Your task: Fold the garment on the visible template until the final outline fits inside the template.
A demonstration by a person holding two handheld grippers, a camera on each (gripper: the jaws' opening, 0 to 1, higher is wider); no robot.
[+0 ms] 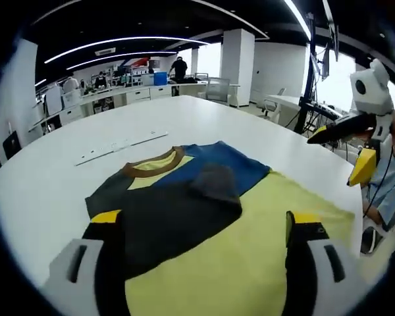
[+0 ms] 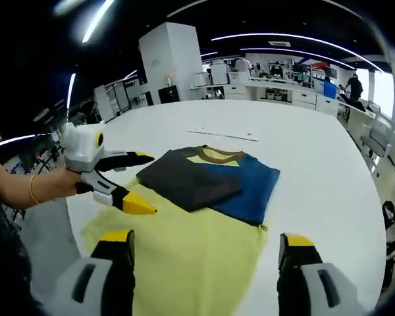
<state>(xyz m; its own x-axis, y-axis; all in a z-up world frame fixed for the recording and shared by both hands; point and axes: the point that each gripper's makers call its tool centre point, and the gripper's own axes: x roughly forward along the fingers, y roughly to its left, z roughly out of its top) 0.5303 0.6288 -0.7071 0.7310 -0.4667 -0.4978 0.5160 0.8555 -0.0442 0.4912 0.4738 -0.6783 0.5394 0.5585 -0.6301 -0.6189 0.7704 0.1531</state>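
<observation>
**Right gripper view: shirt half-folded, both tools standing clear of the cloth**

Right gripper view showed the garment (image 2: 204, 197) lying on the white table (image 2: 329, 171), its collar toward the far edge and its yellow lower body running back to the near edge, so the long axis pointed straight away from the tools; the right gripper (image 2: 204, 253) hovered over that yellow hem end with its jaws apart and nothing between them; the left gripper (image 2: 137, 184) came in from the left of this view, held by a hand (image 2: 56, 184), jaws spread and empty, just beside the garment's dark folded sleeve side.

In the left gripper view the left gripper (image 1: 204, 227) stood open above the garment (image 1: 204, 217); the right gripper (image 1: 345, 148) hung off the table's right edge, well apart from the cloth.

The shirt looked partly folded; a dark grey panel lay turned in over the chest, blue showed beside it, a brown-trimmed collar sat at the top, and the yellow lower half lay flat and unfolded. No template outline could be made out under it; a thin white strip (image 1: 122, 146) lay beyond the collar.

The hem likely had to travel up toward the collar; both tools sat at that near end, the left the closer to the cloth.
</observation>
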